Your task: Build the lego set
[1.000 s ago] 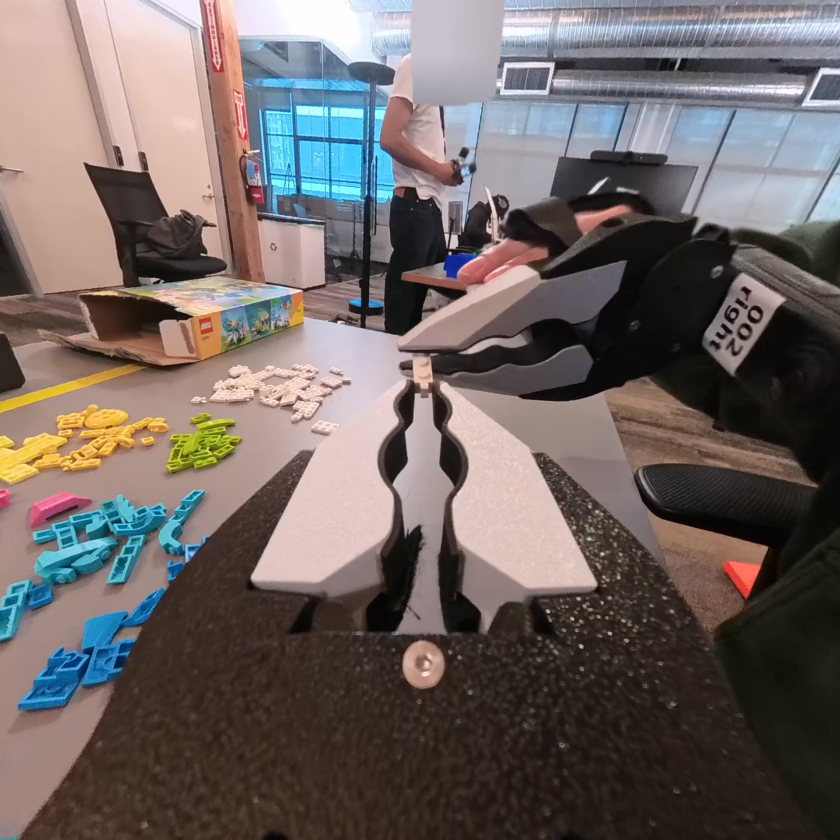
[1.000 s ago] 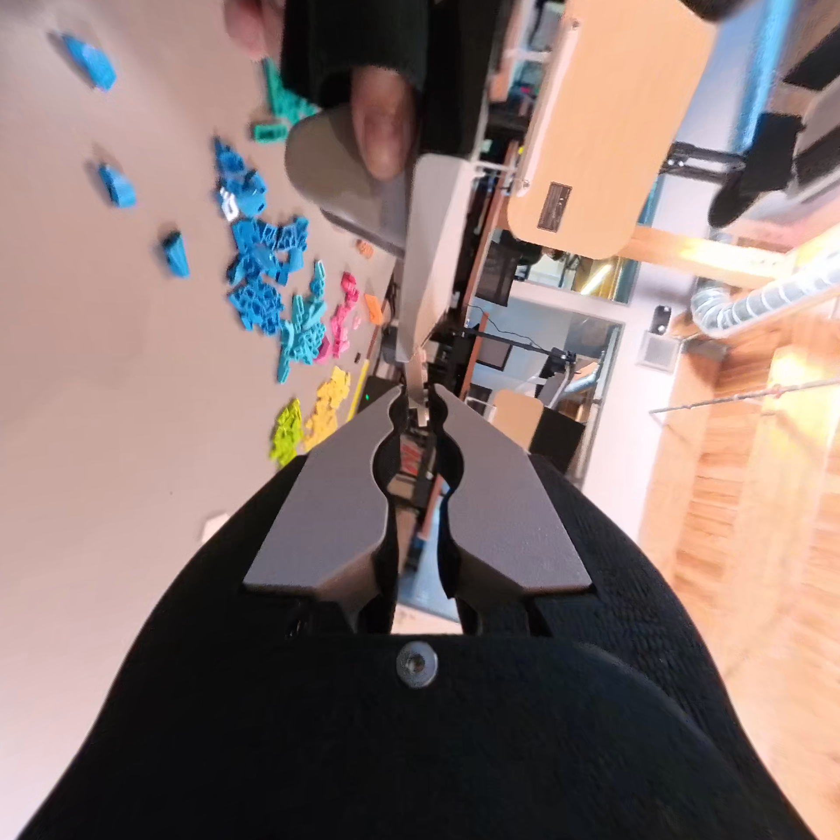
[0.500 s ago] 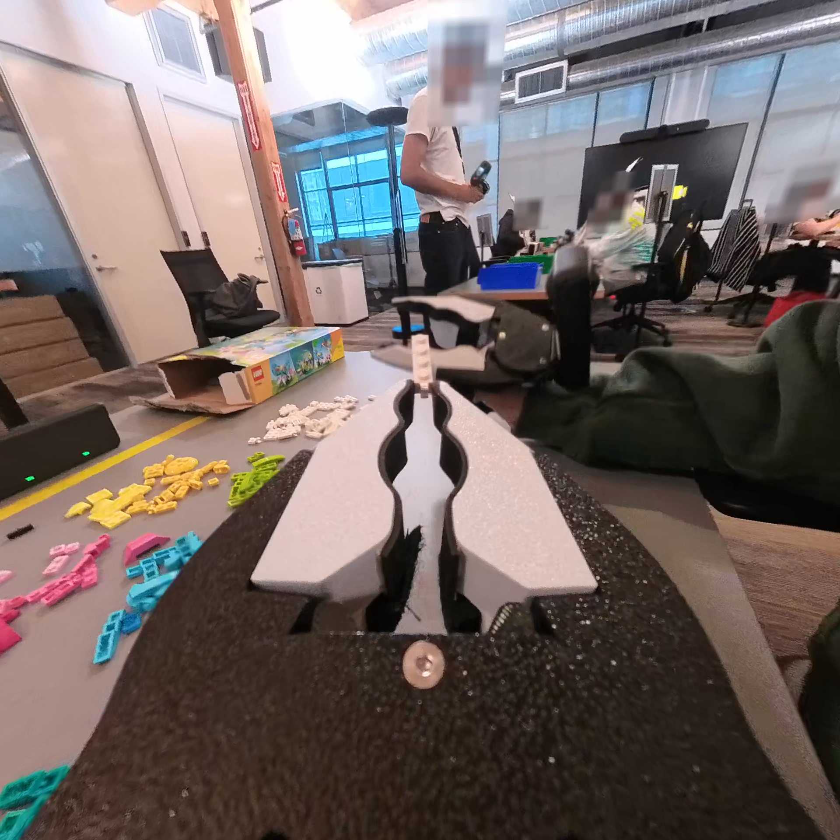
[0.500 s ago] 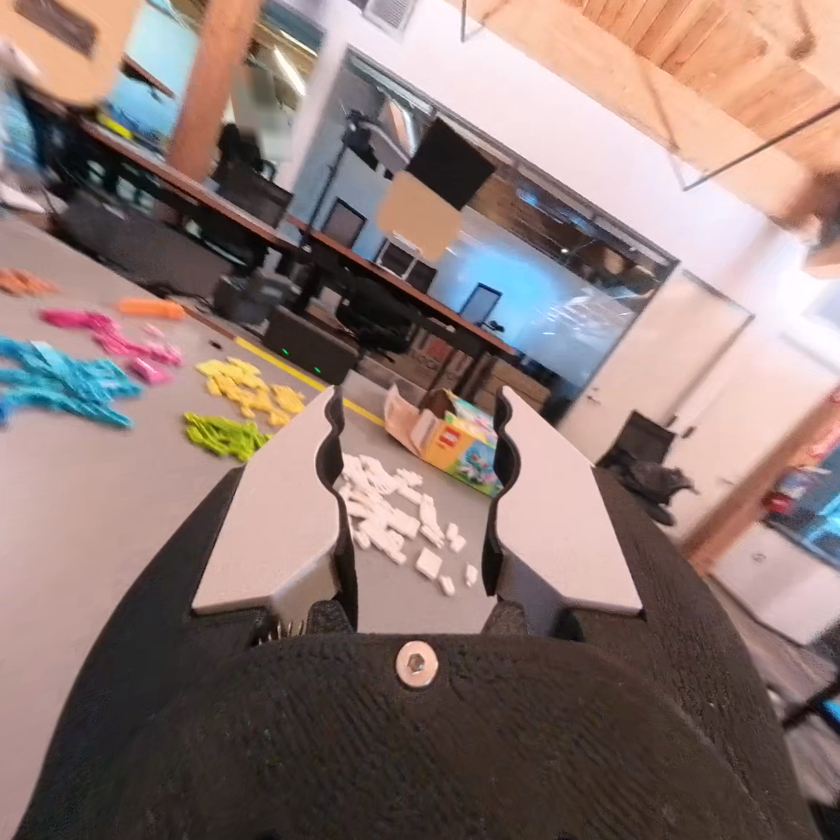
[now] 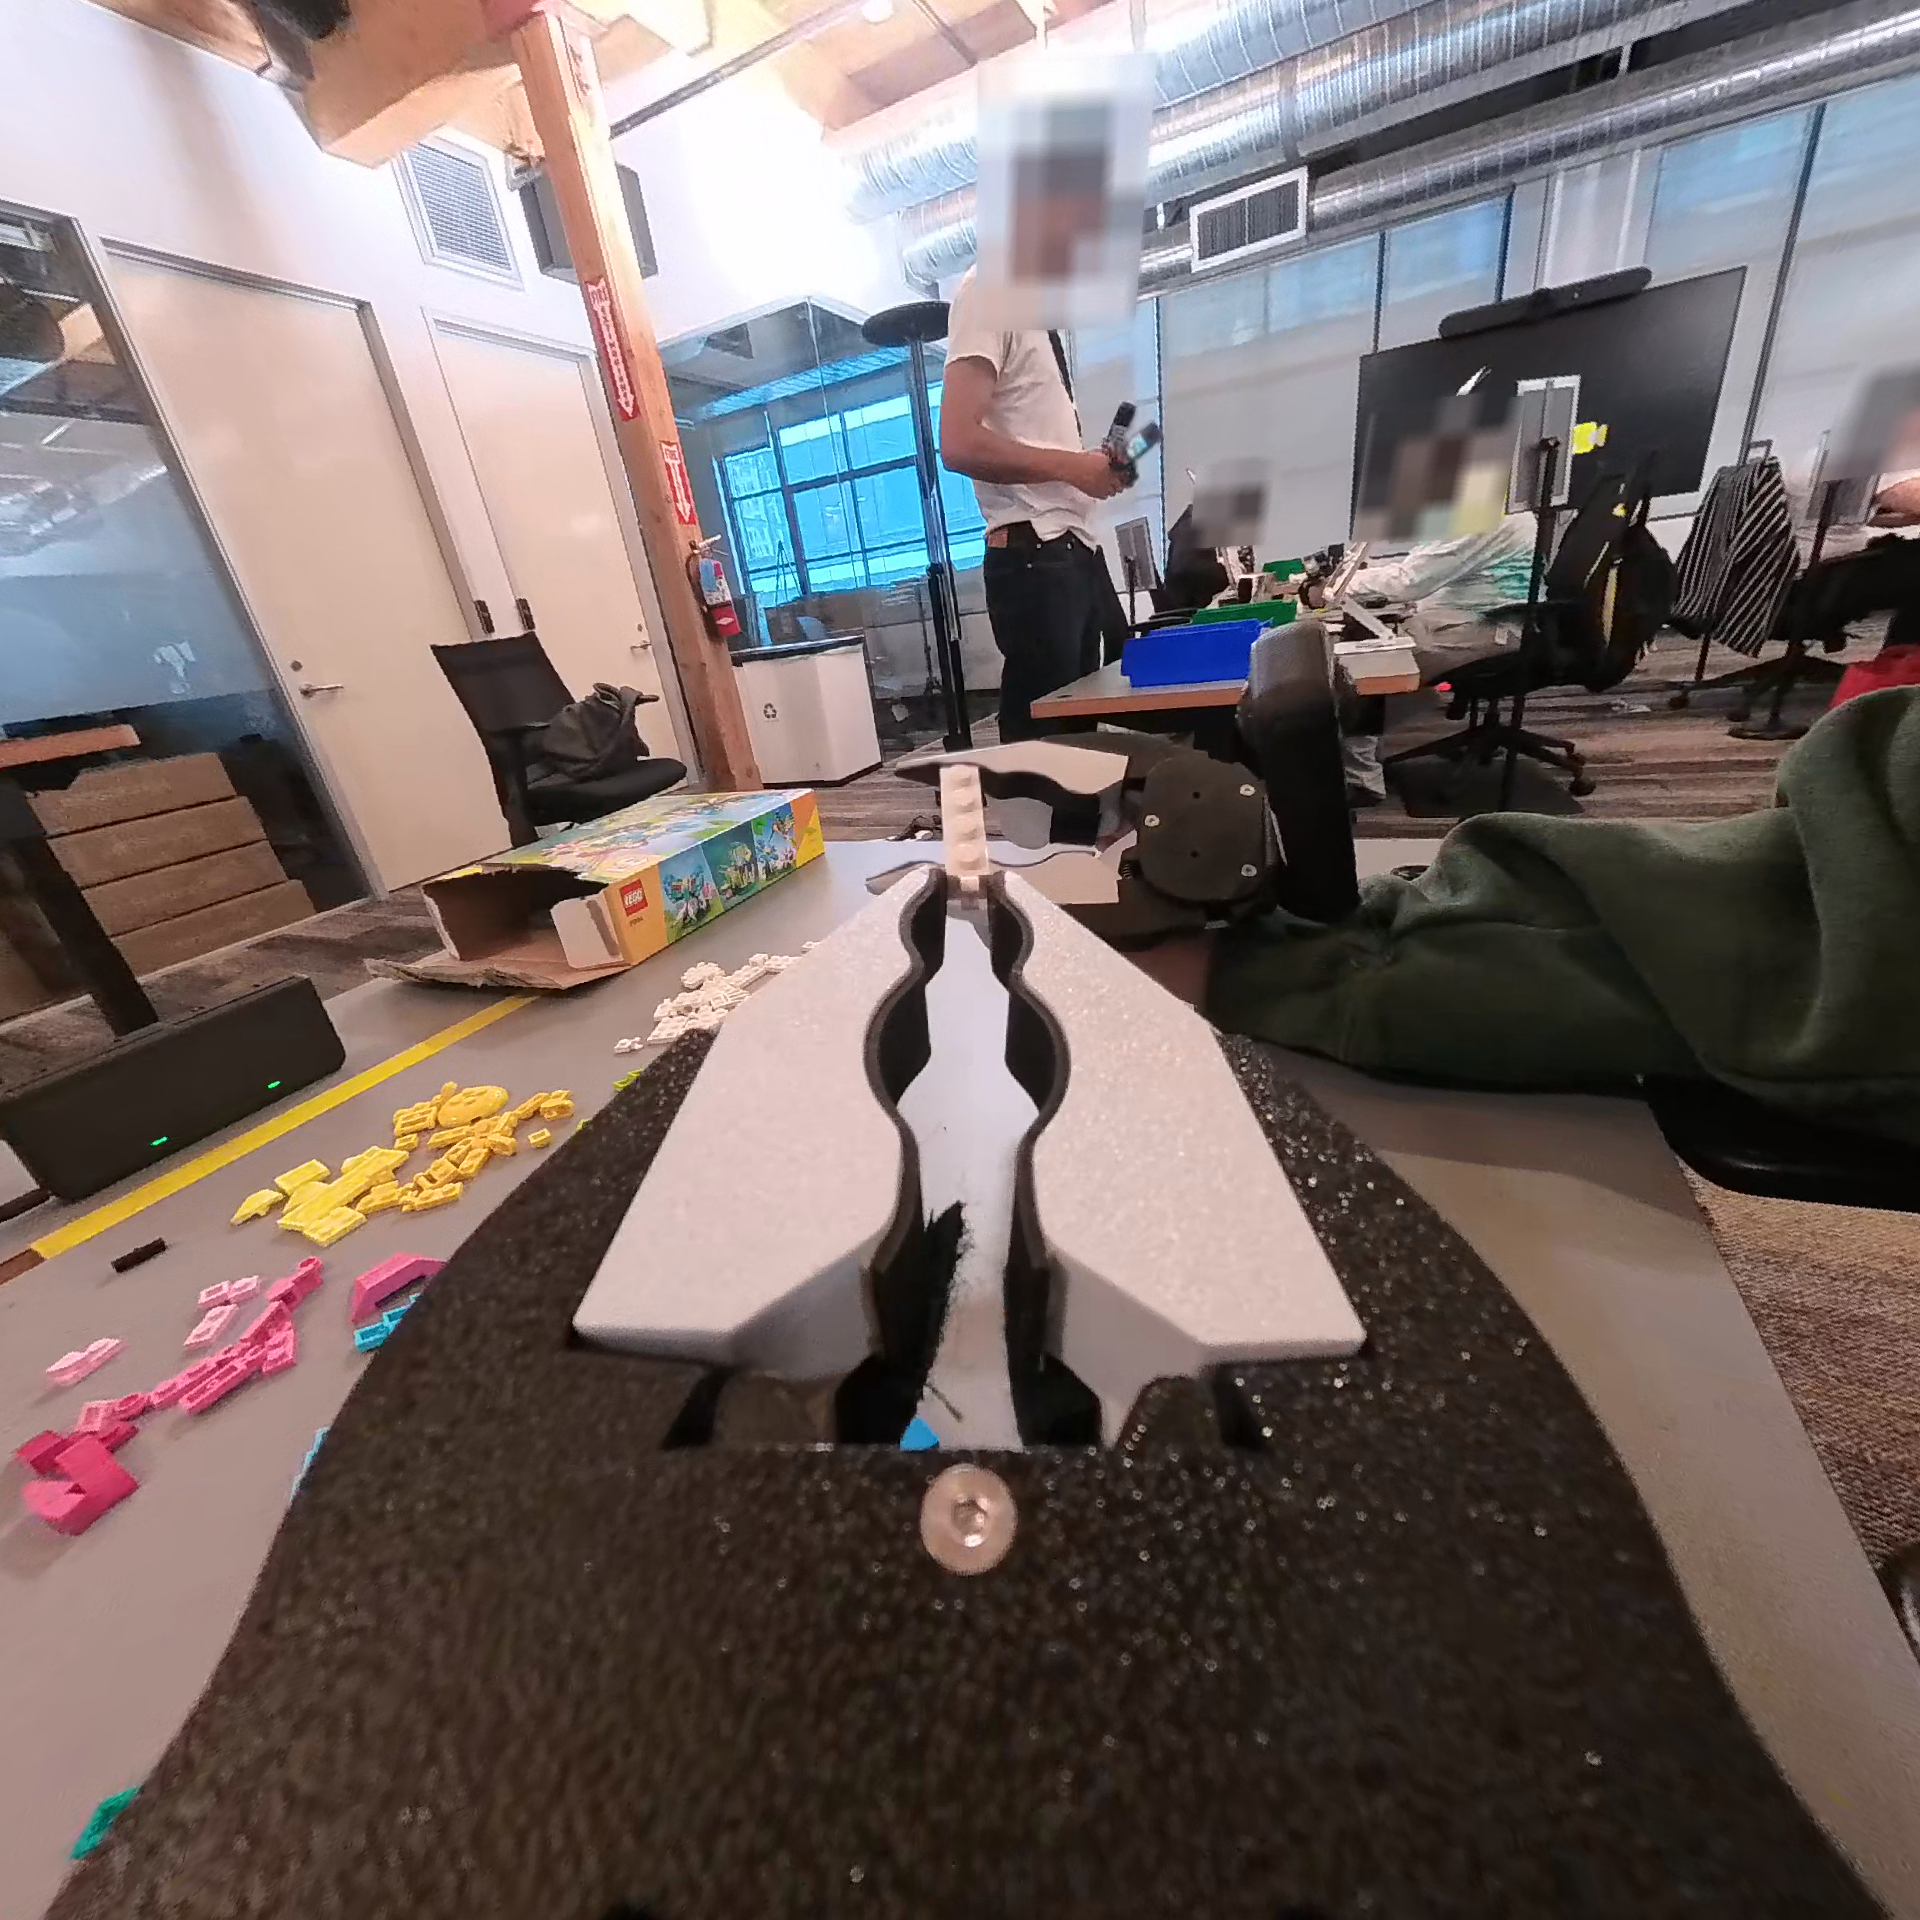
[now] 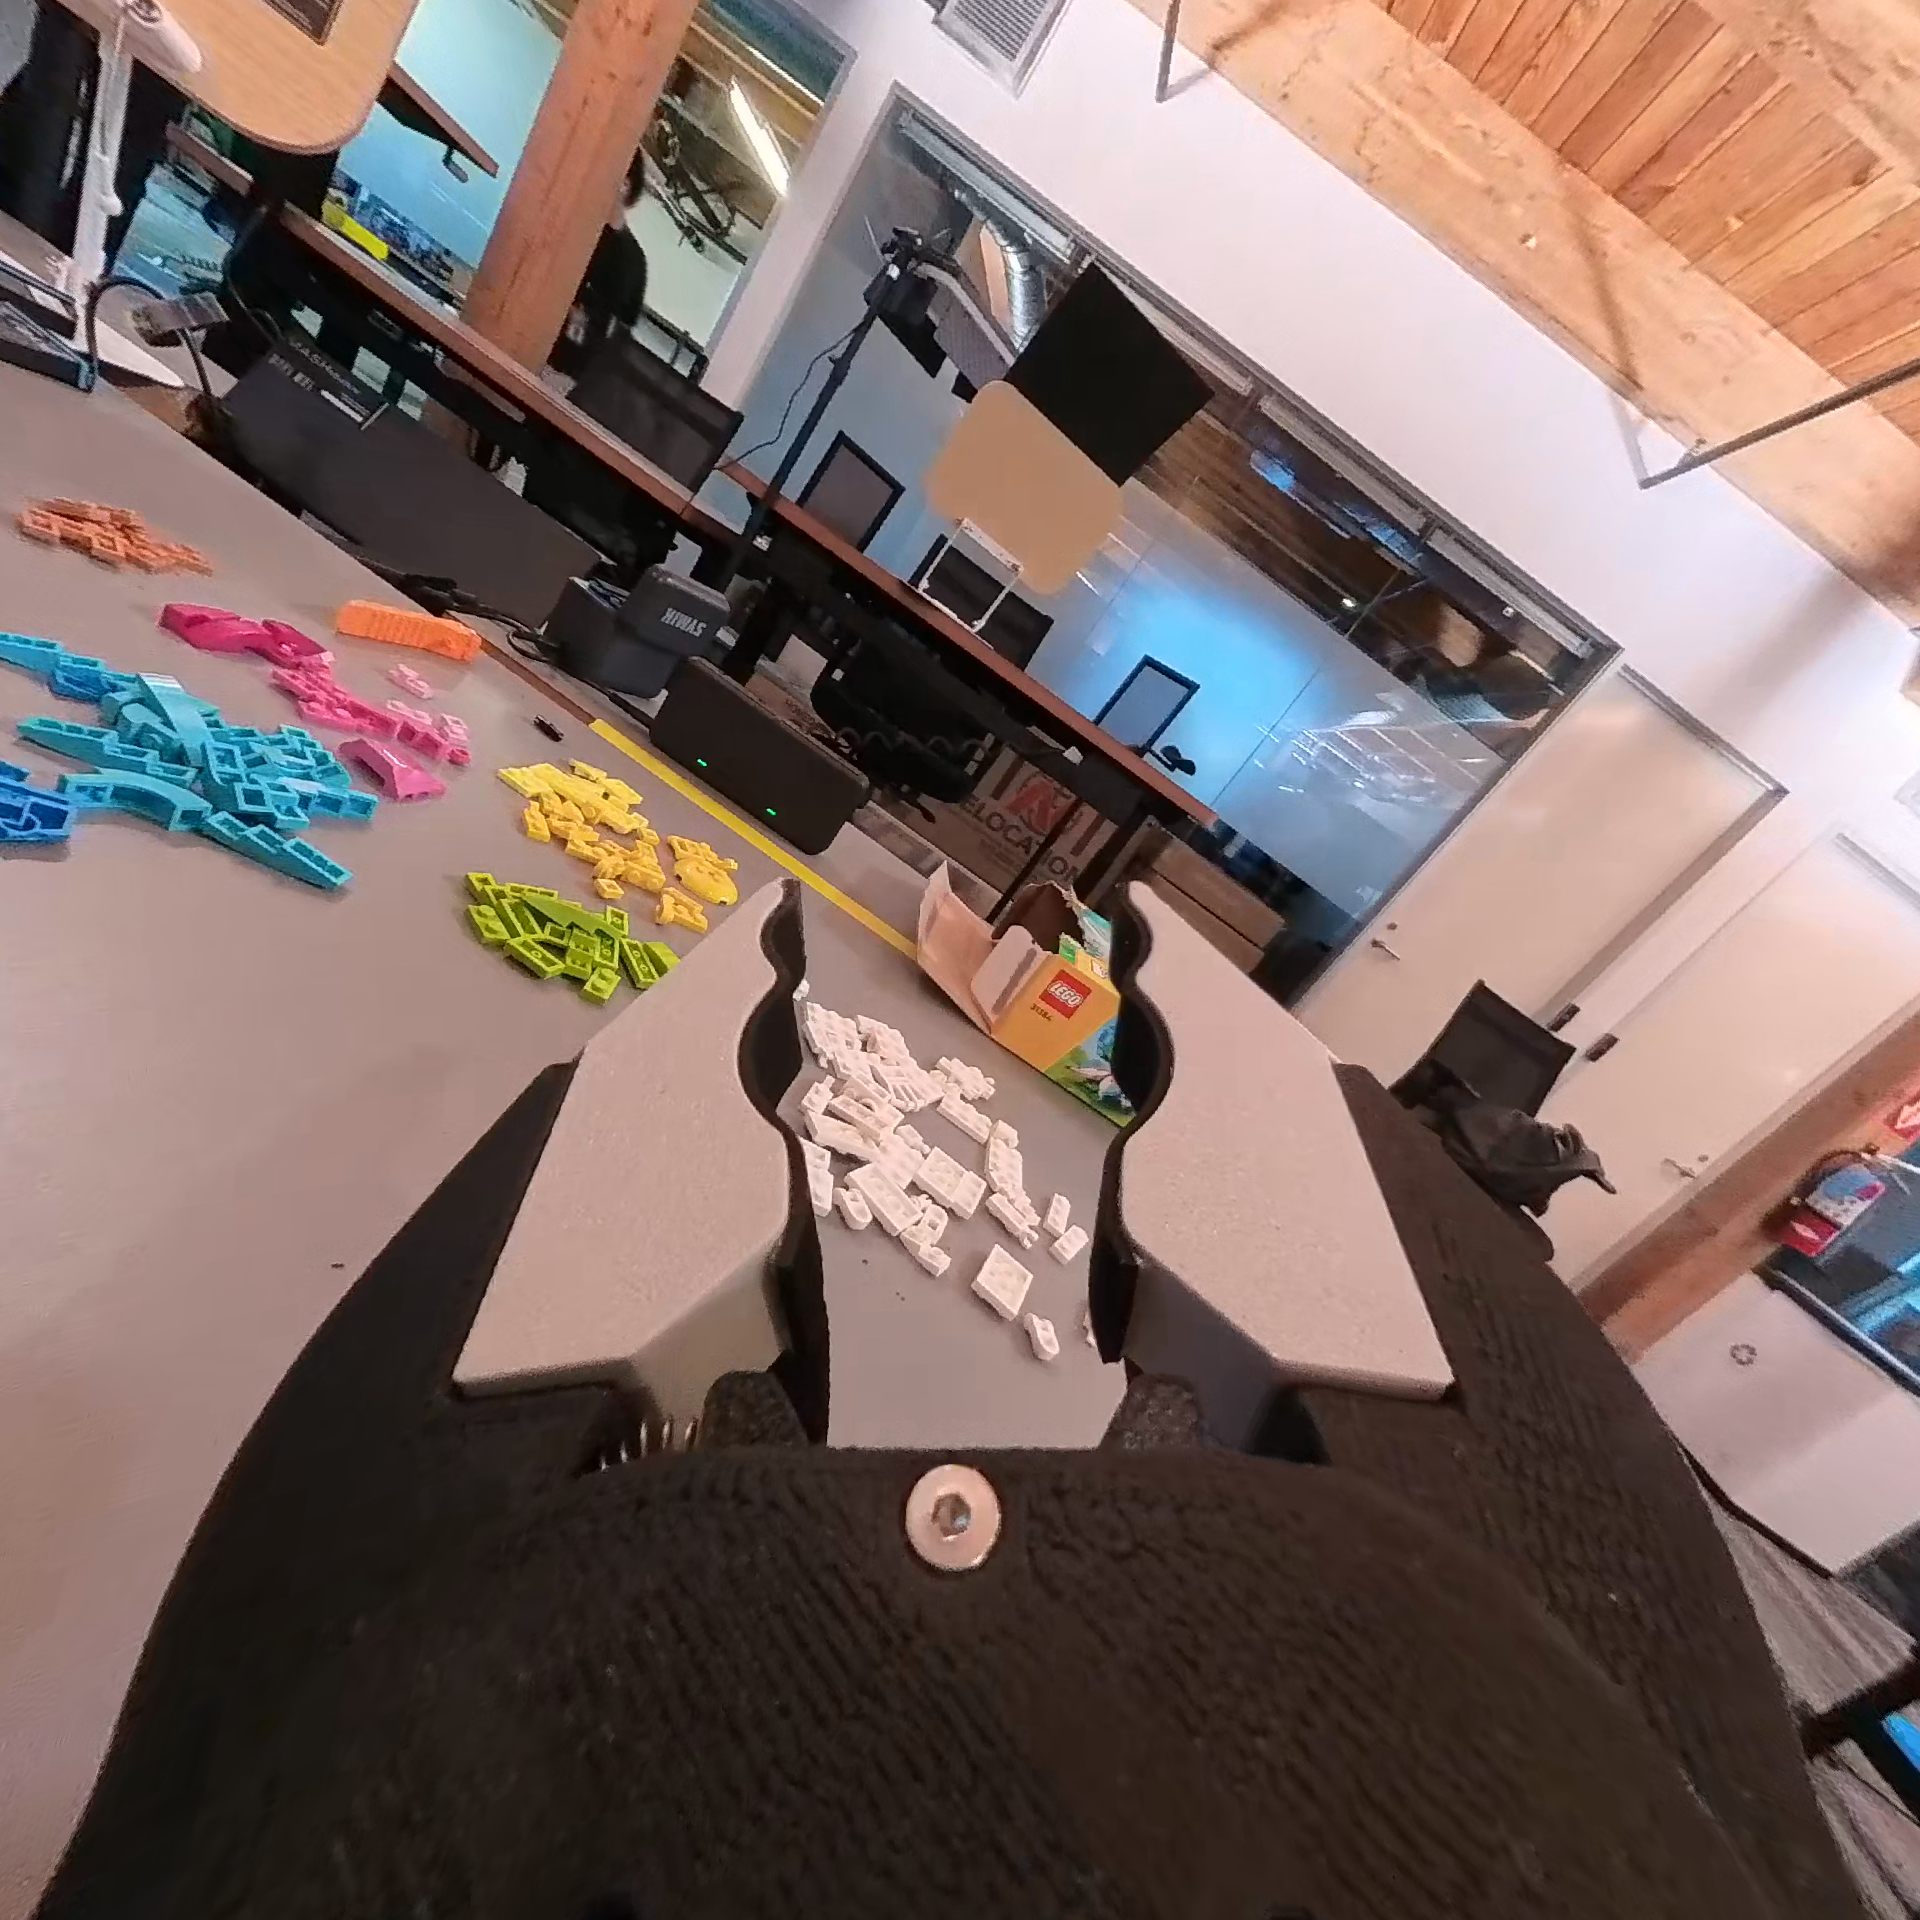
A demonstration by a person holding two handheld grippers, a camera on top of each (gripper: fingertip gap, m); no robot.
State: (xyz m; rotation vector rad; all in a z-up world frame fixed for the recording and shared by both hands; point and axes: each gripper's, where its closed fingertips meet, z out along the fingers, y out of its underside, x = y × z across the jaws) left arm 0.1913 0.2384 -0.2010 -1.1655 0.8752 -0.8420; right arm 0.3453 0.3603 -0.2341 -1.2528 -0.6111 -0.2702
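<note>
My left gripper point(image 5: 968, 881) is shut on a thin white lego piece point(image 5: 964, 831) that stands up from its tips, raised above the grey table point(image 5: 1455, 1226). Just beyond it the right gripper point(image 5: 940, 816) shows side-on with open jaws. In the right wrist view my right gripper point(image 6: 961, 914) is open and empty, above the table and facing a pile of white bricks point(image 6: 914, 1132). Sorted piles lie on the table: lime point(image 6: 556, 935), yellow point(image 6: 613, 826), teal point(image 6: 197, 769), pink point(image 6: 343, 696) and orange point(image 6: 104, 532).
An opened lego box point(image 5: 623, 883) lies at the table's far end, also in the right wrist view point(image 6: 1039, 997). A black device point(image 5: 171, 1081) sits past a yellow tape line point(image 5: 312, 1107). A green sleeve point(image 5: 1558, 956) rests at right. A person point(image 5: 1029, 499) stands behind. The gap from one gripper's tips to the other's is roughly 20 cm.
The right gripper let go of the white piece, opened, and swung away from the left gripper to face the white pile. The left gripper kept the piece and tilted up.
</note>
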